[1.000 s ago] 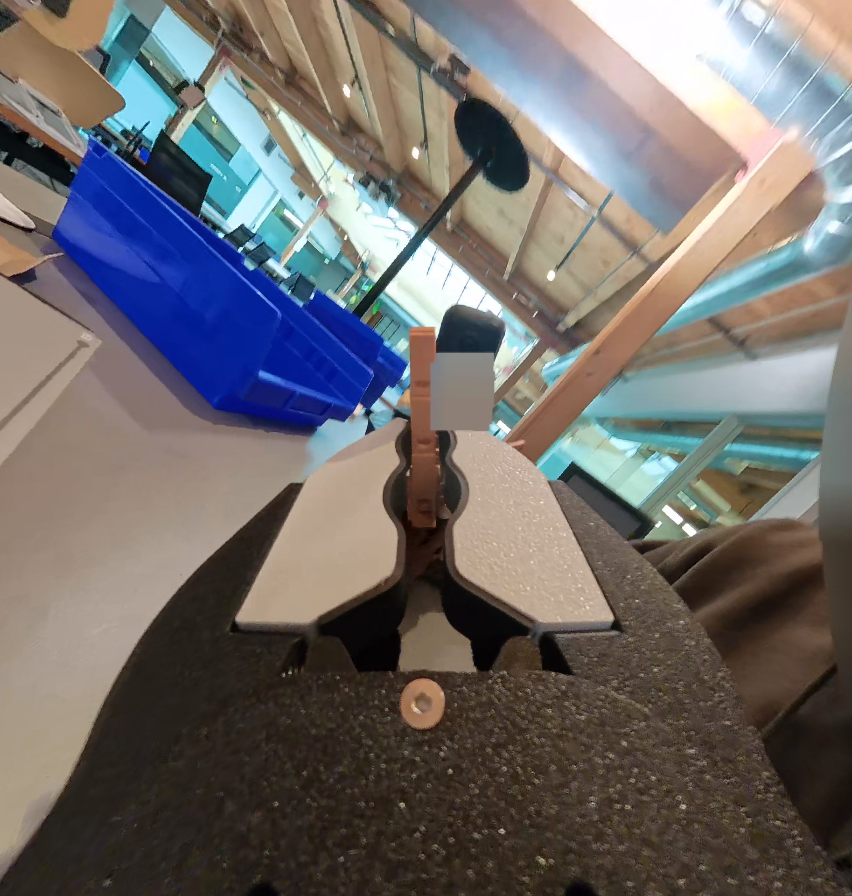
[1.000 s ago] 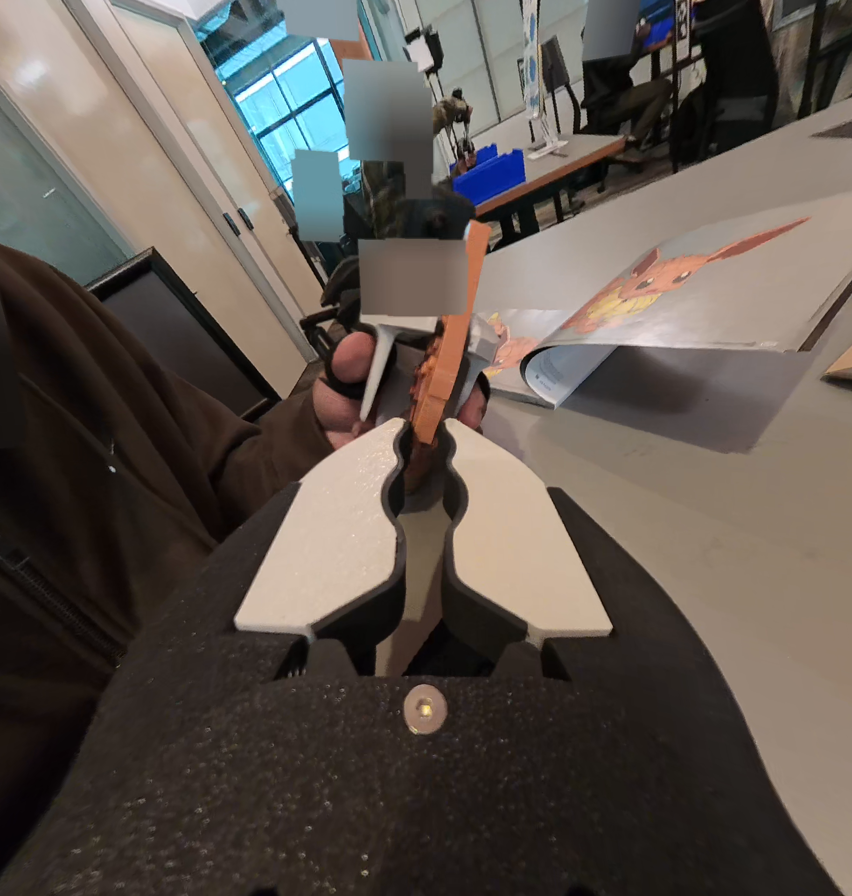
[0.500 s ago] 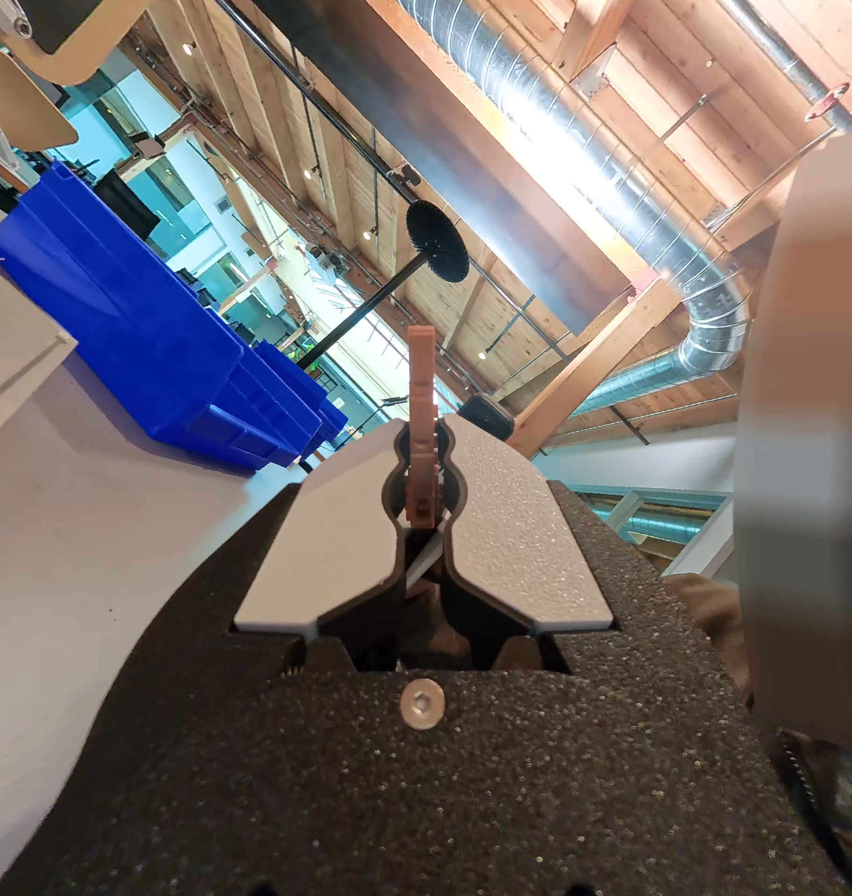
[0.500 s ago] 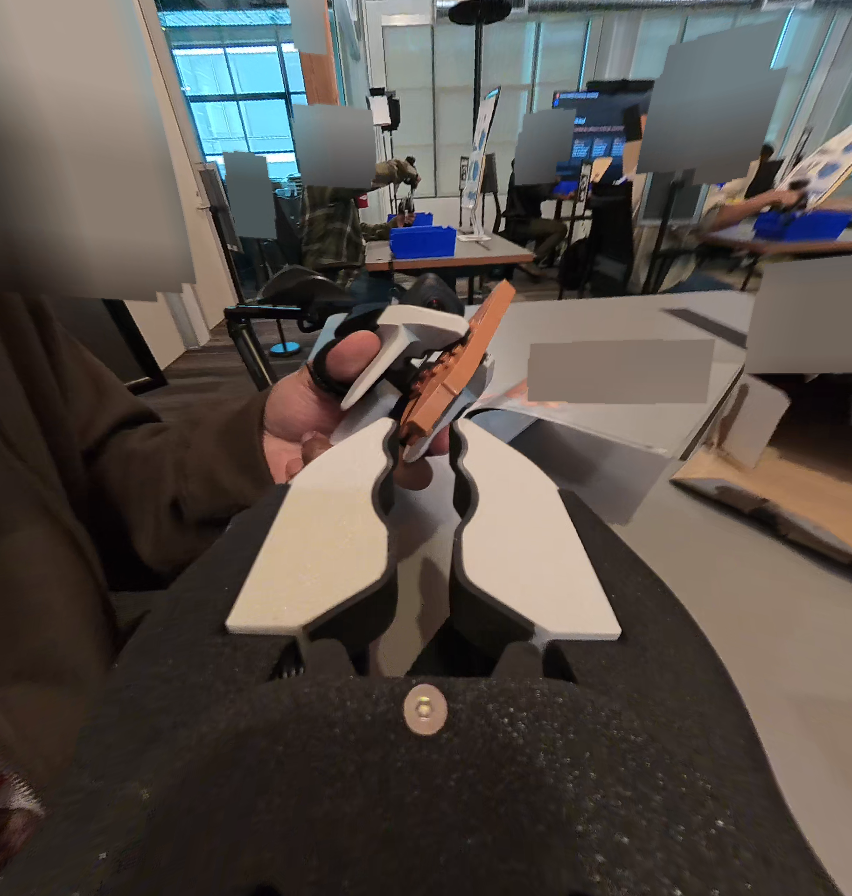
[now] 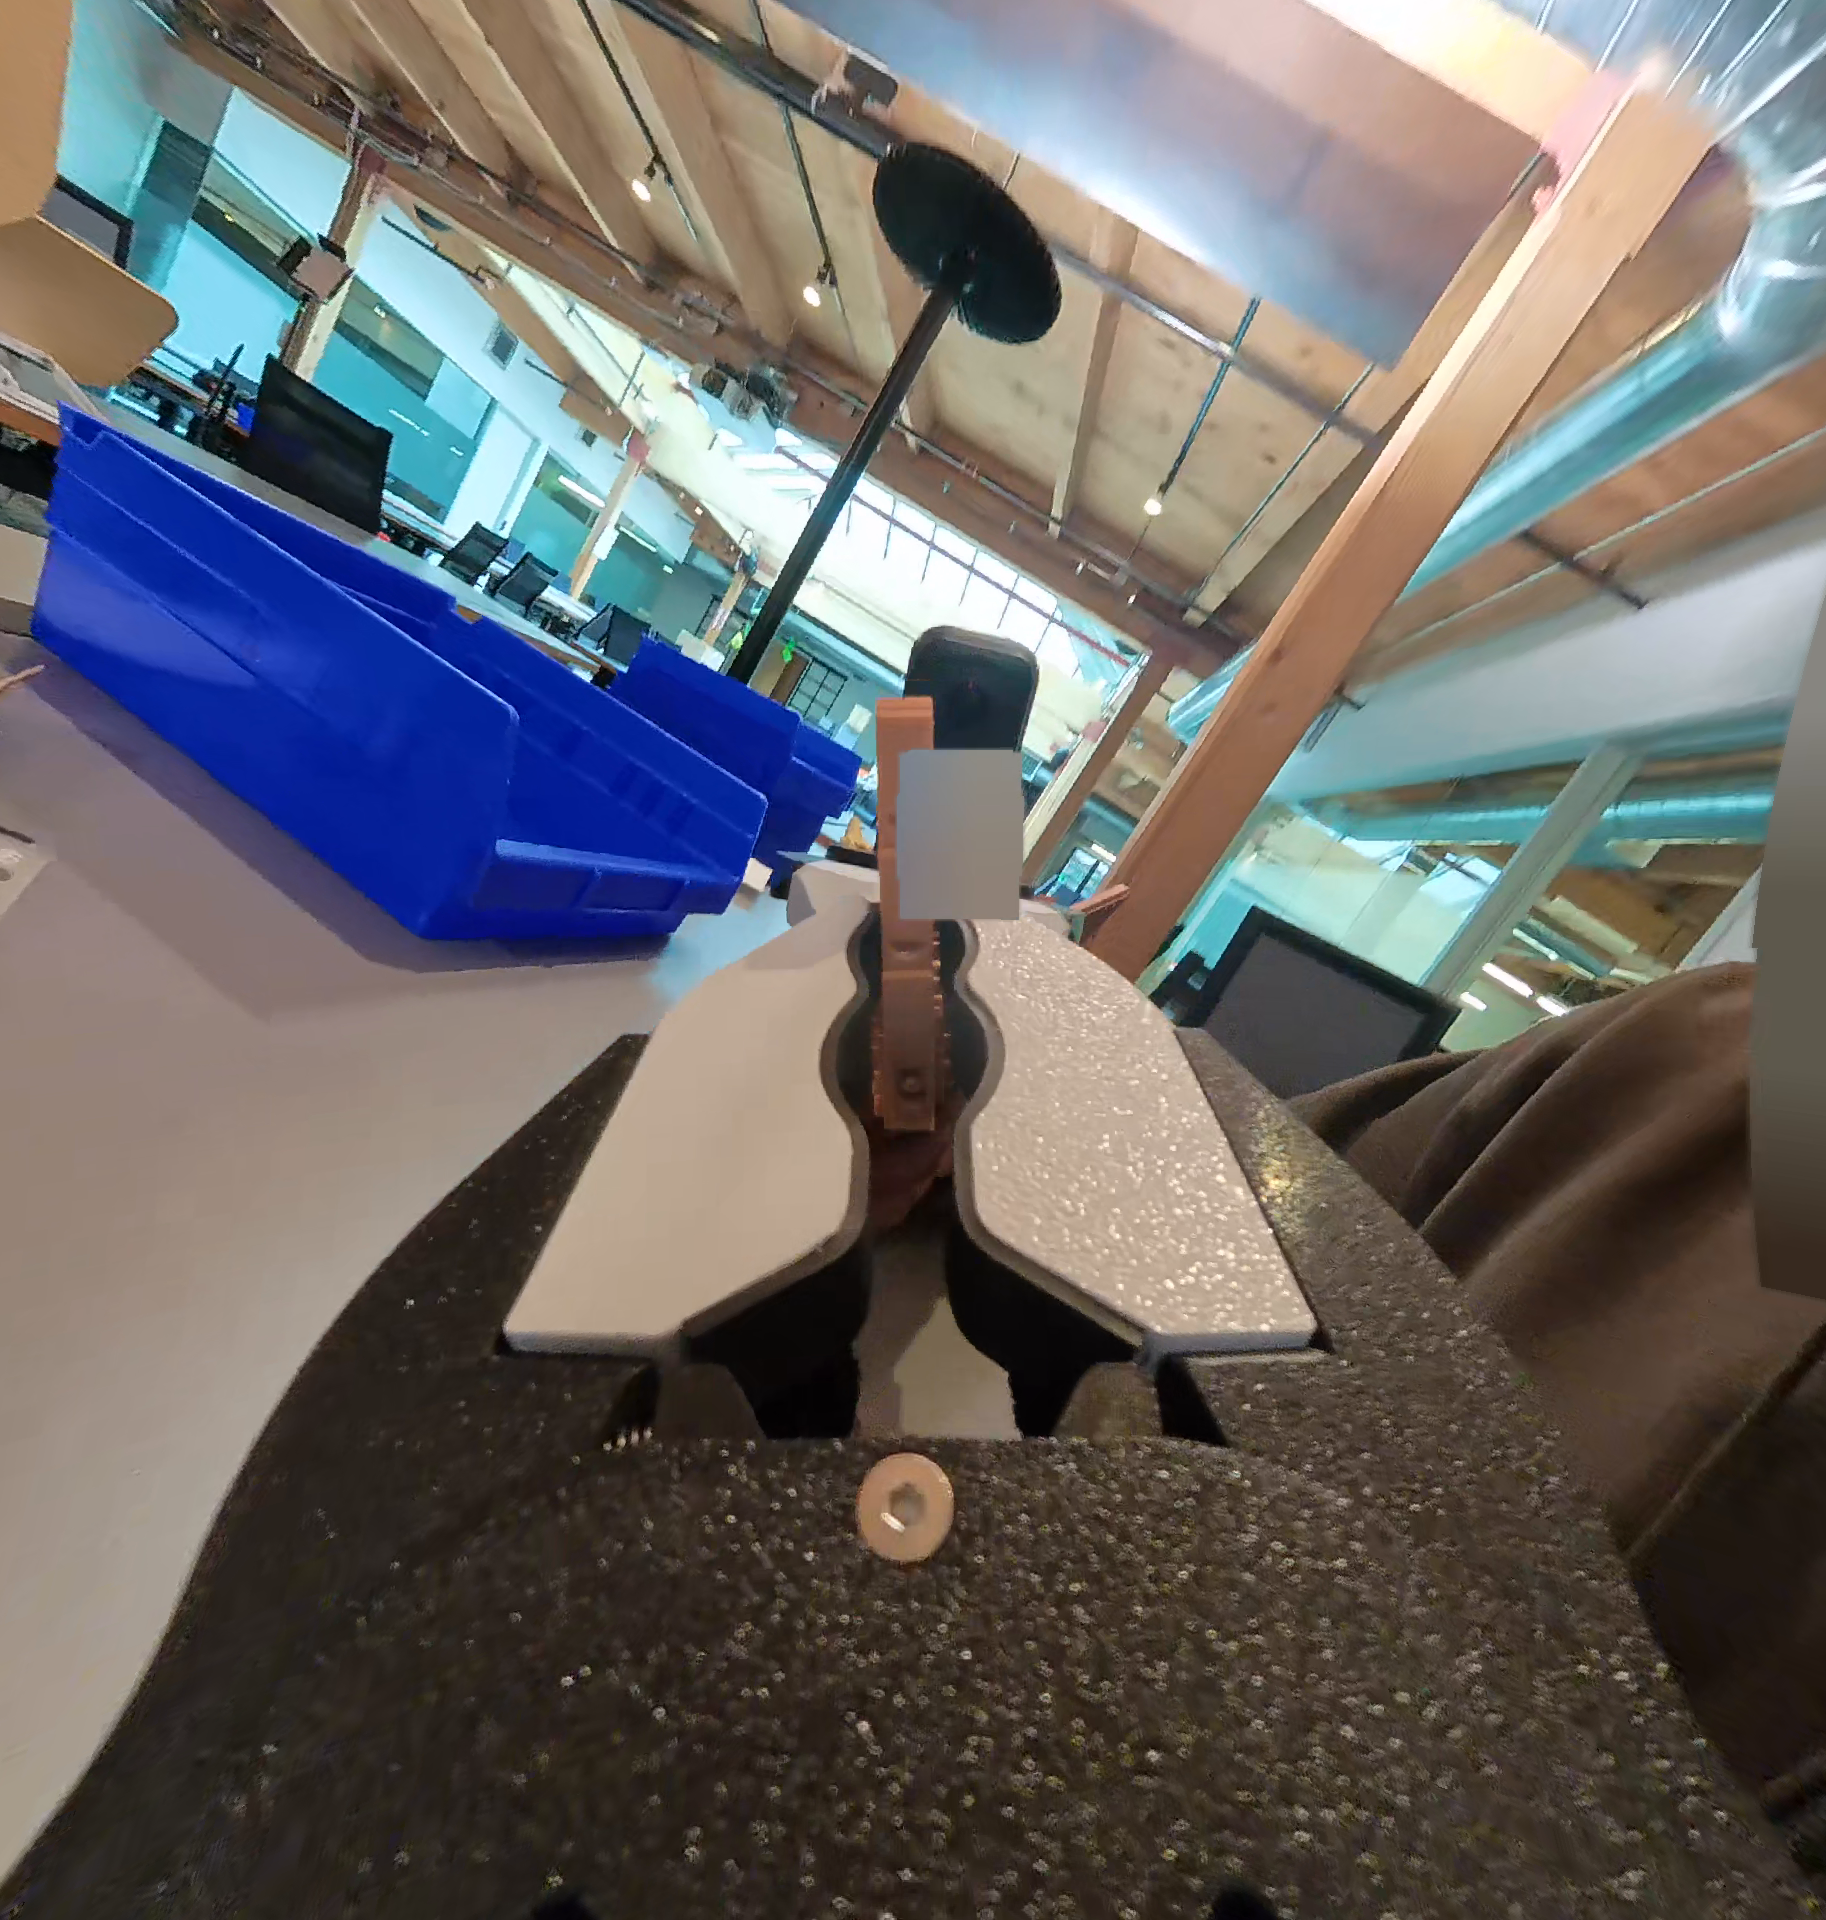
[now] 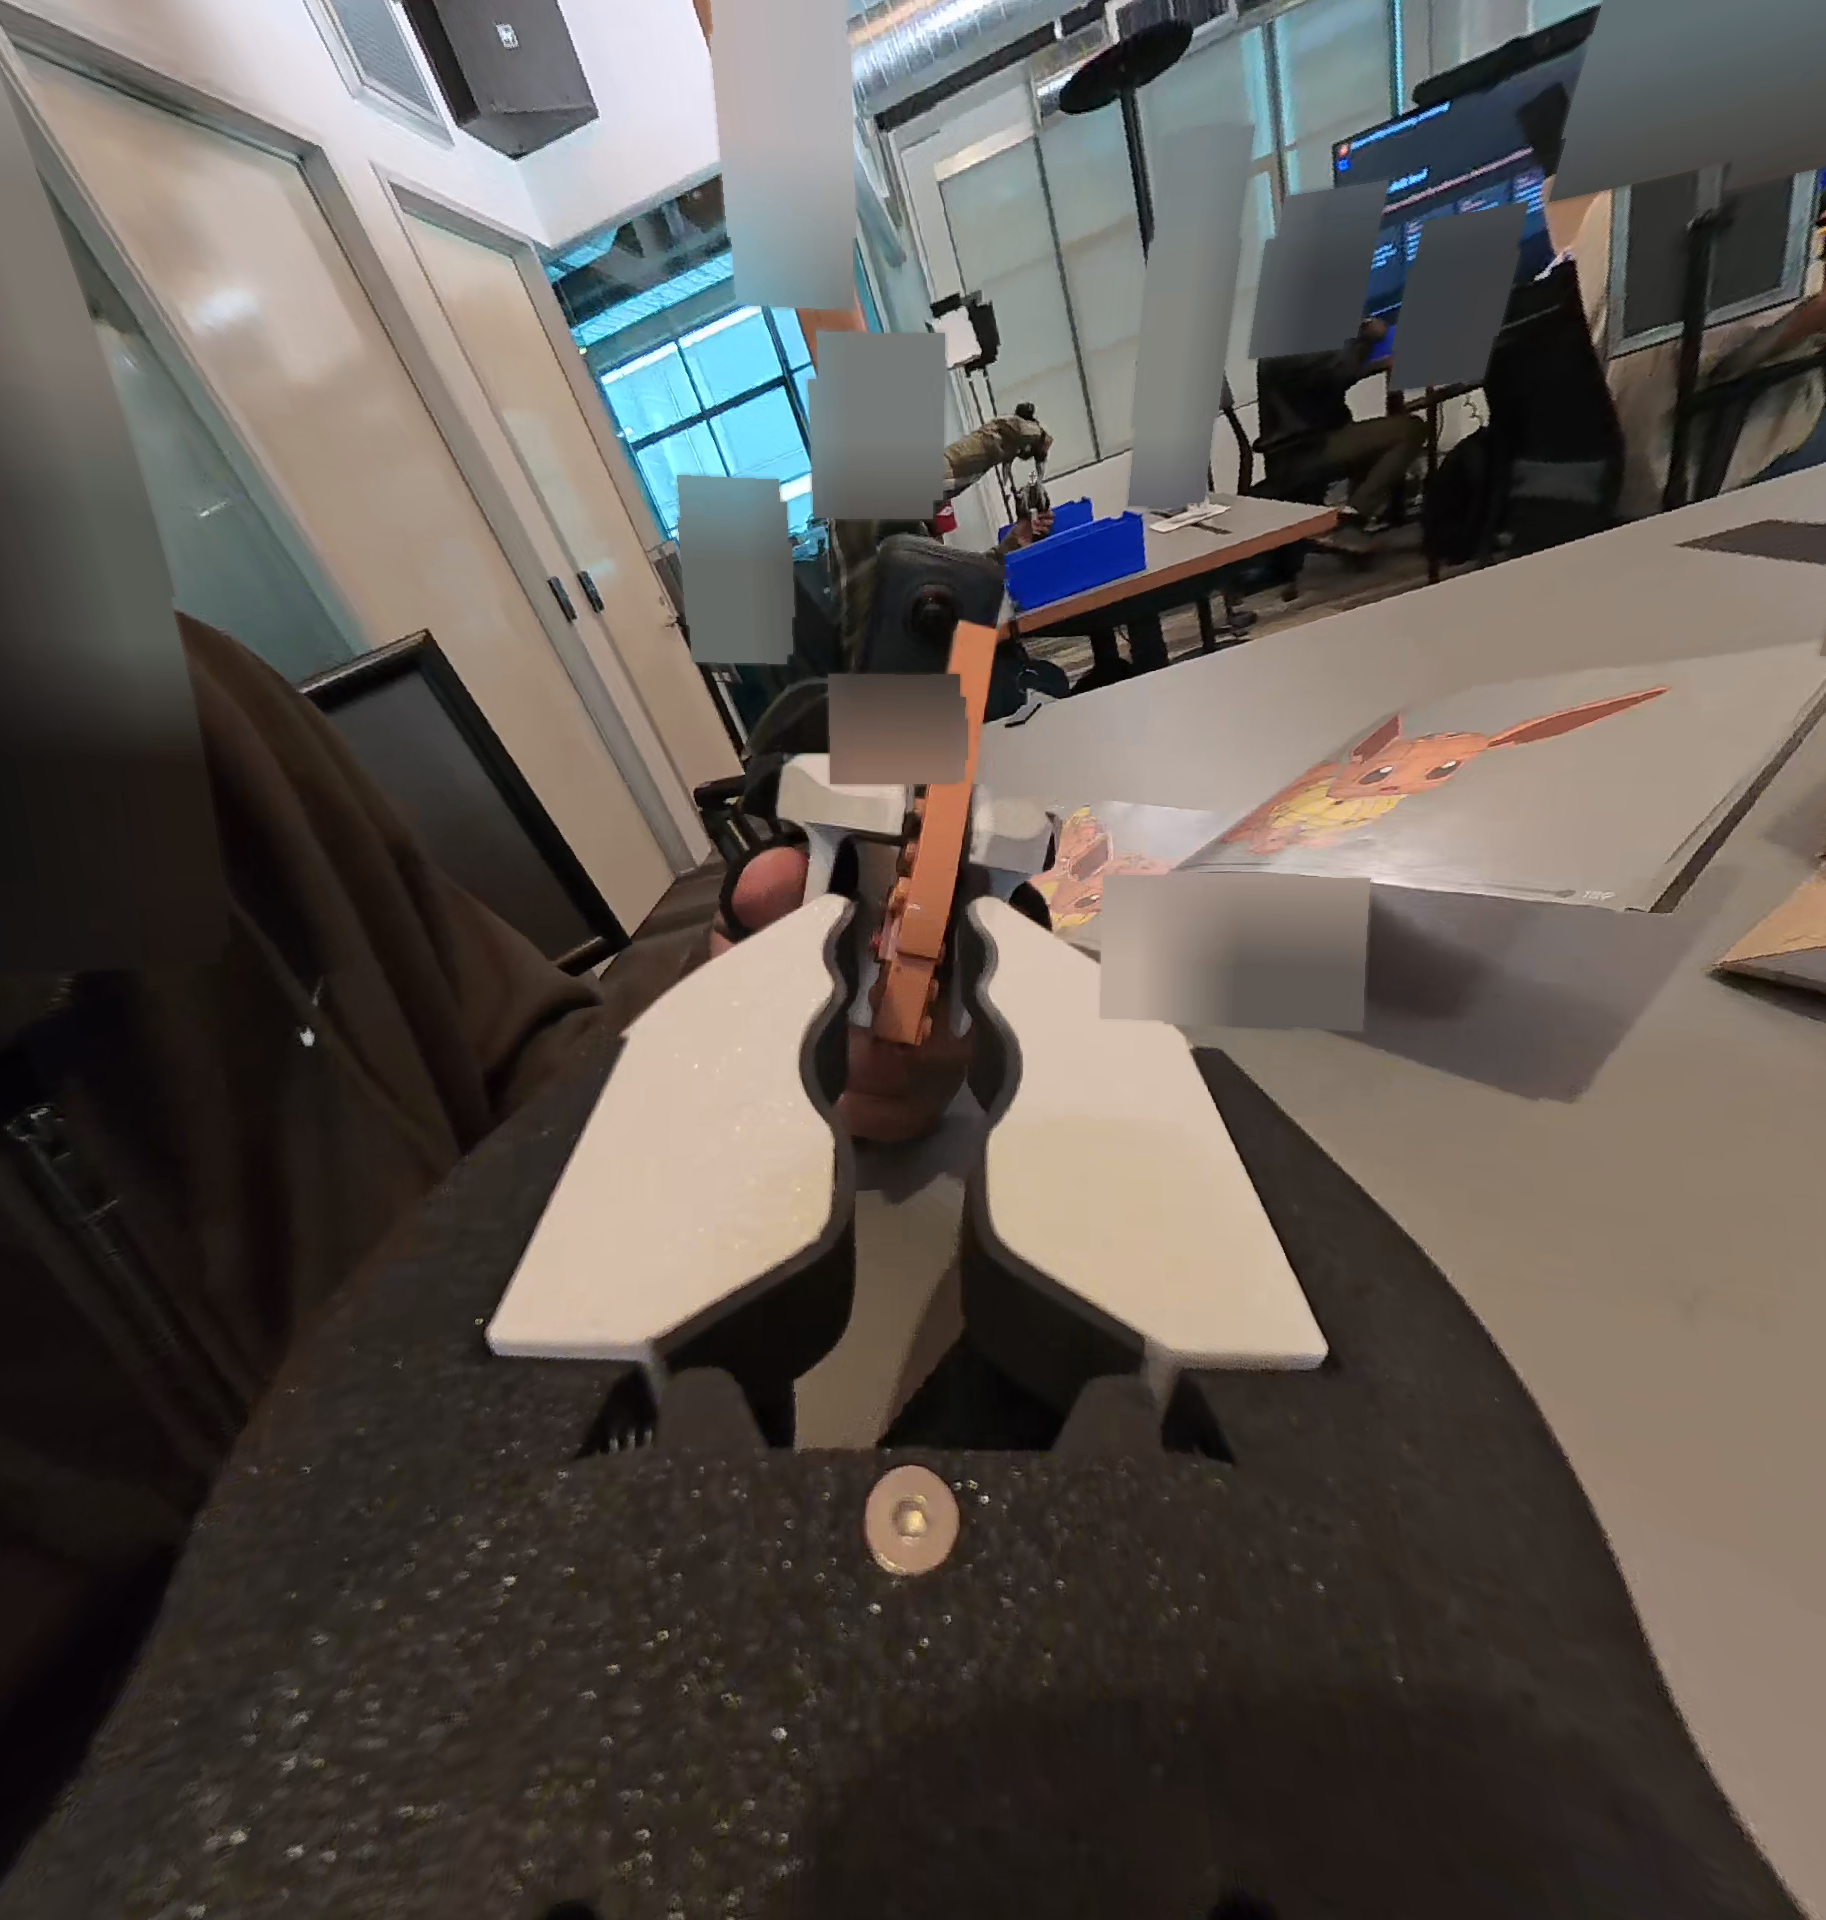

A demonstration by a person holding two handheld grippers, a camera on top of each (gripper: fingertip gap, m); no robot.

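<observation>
Left gripper has its fingers pinching the lower end of a thin orange-brown studded brick plate, held edge-on and upright, pads pressed on both faces. The plate is lifted off the grey tabletop, in the air between the two grippers.

Right gripper sits around the same plate from the opposite side; its fingers are slightly spread, with a dark gap showing on each side of the plate, so not clamping it.

Plate looks like light, rigid, smooth plastic: stiff enough not to bend, but slick on the flat face and likely to pivot if pinched at one end only. Studded side should give better bite. Best hold looks like across the flat faces near the lower end, clear of the left fingers.

Nearby: blue bins on the tabletop, open picture booklet, brown sleeve.
</observation>
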